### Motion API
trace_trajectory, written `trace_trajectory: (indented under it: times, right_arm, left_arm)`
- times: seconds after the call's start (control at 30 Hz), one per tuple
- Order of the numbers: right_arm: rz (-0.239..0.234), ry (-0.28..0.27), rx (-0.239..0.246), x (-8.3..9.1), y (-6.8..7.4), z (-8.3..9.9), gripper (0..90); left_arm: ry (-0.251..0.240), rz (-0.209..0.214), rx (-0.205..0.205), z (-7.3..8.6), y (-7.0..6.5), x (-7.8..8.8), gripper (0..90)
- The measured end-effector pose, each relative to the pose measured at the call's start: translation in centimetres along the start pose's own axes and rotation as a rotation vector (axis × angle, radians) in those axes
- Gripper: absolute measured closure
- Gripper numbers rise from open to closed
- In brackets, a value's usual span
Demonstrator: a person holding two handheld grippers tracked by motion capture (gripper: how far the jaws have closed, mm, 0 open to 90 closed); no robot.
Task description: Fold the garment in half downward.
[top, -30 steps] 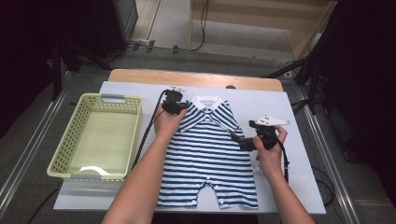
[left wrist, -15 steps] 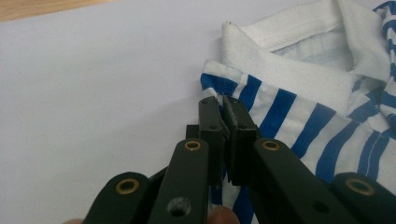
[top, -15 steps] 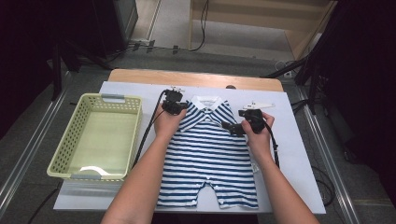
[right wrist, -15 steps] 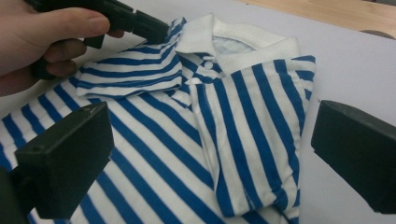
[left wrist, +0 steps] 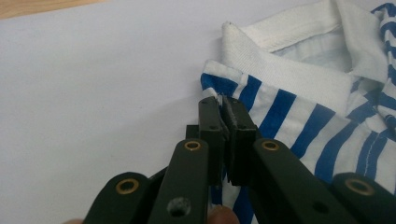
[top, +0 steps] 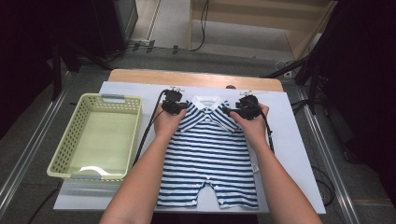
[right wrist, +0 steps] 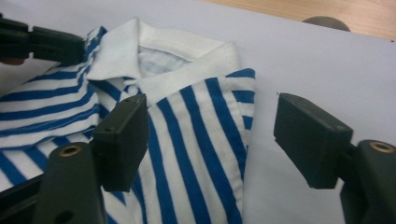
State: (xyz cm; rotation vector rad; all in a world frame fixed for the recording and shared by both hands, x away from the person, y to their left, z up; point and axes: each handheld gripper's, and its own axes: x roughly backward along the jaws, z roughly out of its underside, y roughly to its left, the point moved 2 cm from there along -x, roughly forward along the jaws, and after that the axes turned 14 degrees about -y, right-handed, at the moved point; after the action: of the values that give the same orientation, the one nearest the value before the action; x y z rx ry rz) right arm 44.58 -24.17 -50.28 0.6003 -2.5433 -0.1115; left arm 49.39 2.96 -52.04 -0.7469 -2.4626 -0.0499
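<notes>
— Two grippers are at the shoulders of the striped romper (top: 208, 154), which lies flat in the centre of the frame on the white sheet (top: 299, 154). Why there?

— I think it is for lifting or folding it evenly. The left gripper (left wrist: 224, 105) is closed on the shoulder edge, near the white collar (left wrist: 285, 65).

— And the right gripper (right wrist: 210, 140)?

— Its jaws stand wide apart around the other shoulder, one over the stripes, one over the sheet; it holds nothing.

— The yellow basket (top: 70, 149) at the left?

— It is empty, perhaps waiting for the romper.
</notes>
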Motion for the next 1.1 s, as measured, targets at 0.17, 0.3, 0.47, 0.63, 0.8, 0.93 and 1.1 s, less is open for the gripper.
trace_trajectory:
  times: [0.17, 0.3, 0.47, 0.63, 0.8, 0.93, 1.1]
  right_arm:
    - [0.023, 0.008, -0.017, -1.0, -0.4, 0.2, 38.5]
    - [0.042, 0.030, -0.017, -1.9, -0.9, 0.6, 45.0]
    - [0.043, 0.058, 0.010, -2.9, -1.3, 1.2, 48.9]
    - [0.034, 0.052, -0.024, -2.9, -1.7, 1.3, 57.3]
    - [-0.002, 0.071, 0.007, -2.9, -1.4, 1.3, 76.5]
    - [-0.008, 0.083, 0.000, -2.6, -1.5, 1.4, 84.1]
    - [-0.020, 0.067, 0.025, -1.8, -1.5, 0.8, 85.3]
  left_arm:
    - [-0.001, -0.003, -0.003, 0.0, 0.0, 0.0, 87.9]
    - [-0.001, -0.002, 0.002, 0.0, 0.0, 0.0, 87.9]
    - [0.000, 0.005, 0.009, 0.0, 0.1, 0.0, 87.9]
    - [-0.001, 0.004, 0.007, 0.0, 0.1, 0.0, 87.9]
    - [-0.008, -0.004, -0.027, 0.1, -0.1, 0.1, 88.1]
    - [0.003, -0.005, -0.021, 0.0, -0.2, 0.2, 88.4]
    - [-0.039, -0.008, -0.026, -1.0, -0.4, 1.1, 88.7]
